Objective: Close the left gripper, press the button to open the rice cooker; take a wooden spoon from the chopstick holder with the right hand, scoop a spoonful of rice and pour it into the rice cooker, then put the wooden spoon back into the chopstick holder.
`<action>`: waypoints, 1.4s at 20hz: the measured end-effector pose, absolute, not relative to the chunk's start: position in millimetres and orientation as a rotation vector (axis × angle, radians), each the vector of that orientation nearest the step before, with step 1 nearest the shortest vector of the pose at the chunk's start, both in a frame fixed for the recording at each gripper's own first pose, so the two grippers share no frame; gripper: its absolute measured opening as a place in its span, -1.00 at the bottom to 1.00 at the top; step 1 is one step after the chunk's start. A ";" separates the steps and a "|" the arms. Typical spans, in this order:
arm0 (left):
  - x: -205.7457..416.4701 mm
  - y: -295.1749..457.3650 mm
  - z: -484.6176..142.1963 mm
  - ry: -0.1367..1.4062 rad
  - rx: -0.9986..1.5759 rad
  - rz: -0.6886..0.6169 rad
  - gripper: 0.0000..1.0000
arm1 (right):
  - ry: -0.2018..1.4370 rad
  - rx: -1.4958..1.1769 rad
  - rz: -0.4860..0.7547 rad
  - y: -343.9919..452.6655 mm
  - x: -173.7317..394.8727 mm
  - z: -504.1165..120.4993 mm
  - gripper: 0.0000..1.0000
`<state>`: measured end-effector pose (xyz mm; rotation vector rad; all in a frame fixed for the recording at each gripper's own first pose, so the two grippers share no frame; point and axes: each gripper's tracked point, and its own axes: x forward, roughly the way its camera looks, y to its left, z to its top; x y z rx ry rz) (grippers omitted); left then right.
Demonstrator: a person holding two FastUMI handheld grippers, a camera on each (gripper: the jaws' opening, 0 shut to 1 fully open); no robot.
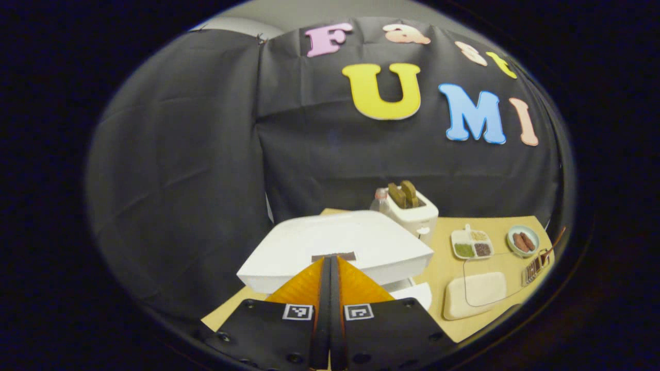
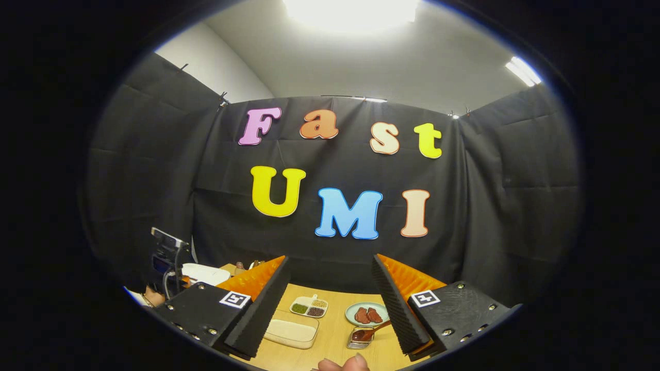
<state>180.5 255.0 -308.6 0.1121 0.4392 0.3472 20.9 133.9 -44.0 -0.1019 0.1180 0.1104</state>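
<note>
just beyond the left tool point(image 1: 330, 260), whose fingers are pressed together with nothing between them, sits the white rice cooker point(image 1: 340, 247) with its lid down. the tips point at a small dark strip point(image 1: 333, 256) on the lid's front edge, probably the release button, and seem to be touching it or just short of it; the left gripper view cannot settle which. the cooker looks like hard, smooth plastic, stiff and fairly heavy, so a firm straight push on that strip should not shove it across the desk point(image 1: 443, 268). a push off to the side could slip on the glossy lid.

in the right gripper view the right tool point(image 2: 330, 299) hangs above the desk with its fingers spread wide and empty. between them, near the front edge, stands the small chopstick holder point(image 2: 359, 337) with the wooden spoon point(image 2: 372, 331) leaning out of it, handle up and to the right. the spoon is likely light, rigid and a little slick, best pinched across the handle above the holder's rim, since the holder is small and may tip. the pale lidded tray point(image 2: 290, 333) to the left is probably the rice, though i cannot tell. a divided dish of grains point(image 2: 308, 307) and a plate with sausages point(image 2: 367, 313) lie behind.
</note>
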 end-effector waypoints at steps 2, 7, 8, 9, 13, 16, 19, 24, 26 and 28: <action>157.4 240.5 -275.5 0.369 0.084 0.322 -0.83 | 0.125 -0.096 0.109 135.9 17.5 -45.1 0.94; 119.1 220.1 -225.2 0.286 0.008 0.261 -0.82 | 0.137 -0.084 0.078 128.9 17.5 -51.5 0.94; 111.1 218.4 -216.6 0.278 -0.004 0.250 -0.87 | 0.152 -0.063 0.062 124.7 17.4 -56.0 0.94; 102.2 216.8 -209.7 0.274 -0.018 0.240 -0.88 | 0.167 -0.038 0.051 121.3 15.8 -61.2 0.94; 75.8 219.6 -192.0 0.259 -0.057 0.240 -0.88 | 0.199 -0.004 -0.003 89.3 15.1 -77.7 0.94; 56.4 221.2 -185.6 0.257 -0.073 0.274 -0.88 | 0.242 0.021 -0.024 60.8 19.4 -106.1 0.94; 39.1 211.6 -177.0 0.245 -0.074 0.325 -0.87 | 0.278 0.079 -0.019 34.7 34.0 -138.7 0.94; 9.7 160.7 -166.3 0.244 -0.075 0.357 -0.70 | 0.324 0.154 -0.009 -12.2 64.4 -196.7 0.98; -2.4 138.0 -165.1 0.251 -0.059 0.360 -0.81 | 0.330 0.161 -0.005 -30.4 76.7 -218.0 0.98; -16.5 121.9 -161.6 0.256 -0.021 0.373 -0.56 | 0.354 0.182 0.002 -43.7 85.8 -242.8 0.98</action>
